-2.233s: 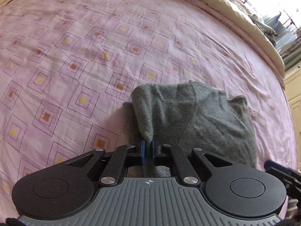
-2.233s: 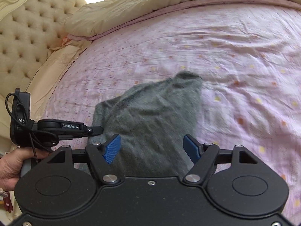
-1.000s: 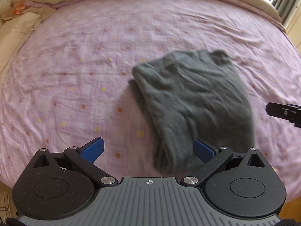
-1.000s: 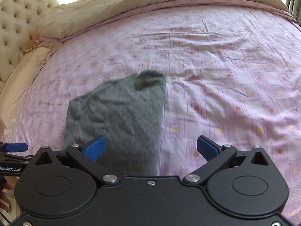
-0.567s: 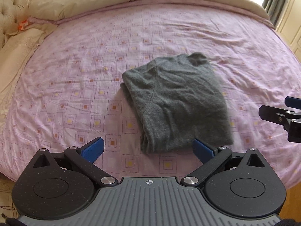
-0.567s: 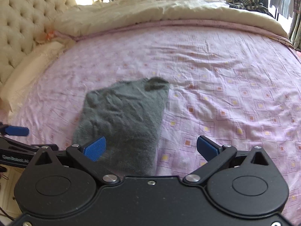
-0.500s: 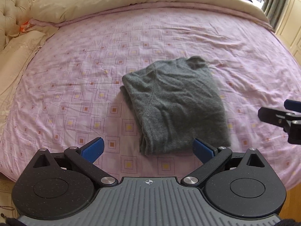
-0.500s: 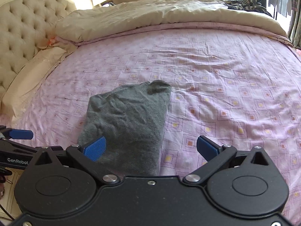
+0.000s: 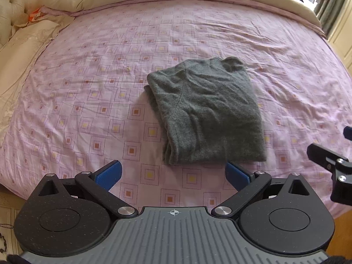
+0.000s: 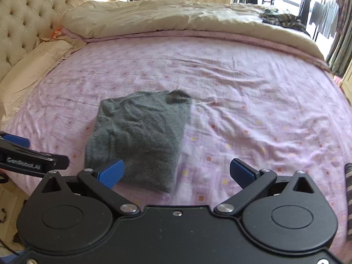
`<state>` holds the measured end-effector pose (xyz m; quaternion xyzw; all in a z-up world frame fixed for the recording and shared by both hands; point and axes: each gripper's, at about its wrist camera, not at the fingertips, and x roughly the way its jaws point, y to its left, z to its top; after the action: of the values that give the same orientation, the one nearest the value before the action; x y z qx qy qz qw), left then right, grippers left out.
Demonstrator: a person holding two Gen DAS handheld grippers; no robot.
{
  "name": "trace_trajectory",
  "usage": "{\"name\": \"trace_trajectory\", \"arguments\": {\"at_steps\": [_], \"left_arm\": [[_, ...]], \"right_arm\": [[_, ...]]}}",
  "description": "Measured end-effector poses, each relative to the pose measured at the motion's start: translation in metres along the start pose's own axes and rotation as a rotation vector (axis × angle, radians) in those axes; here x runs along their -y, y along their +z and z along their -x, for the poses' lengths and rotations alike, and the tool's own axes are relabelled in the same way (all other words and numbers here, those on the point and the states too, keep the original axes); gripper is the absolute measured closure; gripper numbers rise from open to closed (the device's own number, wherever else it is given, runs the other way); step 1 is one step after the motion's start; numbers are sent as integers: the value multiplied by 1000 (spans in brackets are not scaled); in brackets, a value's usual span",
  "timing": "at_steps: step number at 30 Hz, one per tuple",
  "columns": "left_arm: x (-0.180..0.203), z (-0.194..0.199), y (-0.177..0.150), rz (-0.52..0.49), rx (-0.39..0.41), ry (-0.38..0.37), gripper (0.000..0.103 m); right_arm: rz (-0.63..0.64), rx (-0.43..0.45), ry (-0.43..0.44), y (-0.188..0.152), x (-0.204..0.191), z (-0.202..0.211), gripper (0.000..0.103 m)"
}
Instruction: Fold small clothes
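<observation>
Left gripper: blue pads spread wide, nothing between them; it hangs above the near edge of the bed, clear of the cloth. Right gripper: likewise spread and empty; its left pad overlaps the garment's near corner in view, contact cannot be confirmed.

Grey knit garment: lies folded into a rough rectangle on the pink patterned bedsheet, just ahead of the left gripper and slightly to its right; ahead and to the left of the right gripper. Stacked layers show along the edge nearest the left gripper's left pad side; a small collar or cuff lump sits at the far corner; the top surface is rumpled.

Judgement: the fold appears done or nearly so.

Risks from here: any further pinch at the near hem may catch only the top layer and peel the stack open; a low pass could drag the knit across the sheet, since such fabric clings and skews; the far lump may spring a layer loose; the beige duvet beyond is well apart and no hazard.
</observation>
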<state>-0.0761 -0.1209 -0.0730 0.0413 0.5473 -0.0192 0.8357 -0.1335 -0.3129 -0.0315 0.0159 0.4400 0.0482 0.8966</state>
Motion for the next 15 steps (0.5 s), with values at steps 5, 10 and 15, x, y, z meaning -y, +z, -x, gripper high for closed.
{"name": "trace_trajectory", "arguments": {"at_steps": [5, 10, 15], "left_arm": [[-2, 2, -3, 7, 0, -8, 2], [-4, 4, -4, 26, 4, -13, 2], [-9, 8, -7, 39, 79, -10, 2]], "right_arm": [[-12, -28, -11, 0, -3, -2, 1], [-55, -30, 0, 0, -1, -1, 1], [-79, -32, 0, 1, -1, -3, 1]]}}
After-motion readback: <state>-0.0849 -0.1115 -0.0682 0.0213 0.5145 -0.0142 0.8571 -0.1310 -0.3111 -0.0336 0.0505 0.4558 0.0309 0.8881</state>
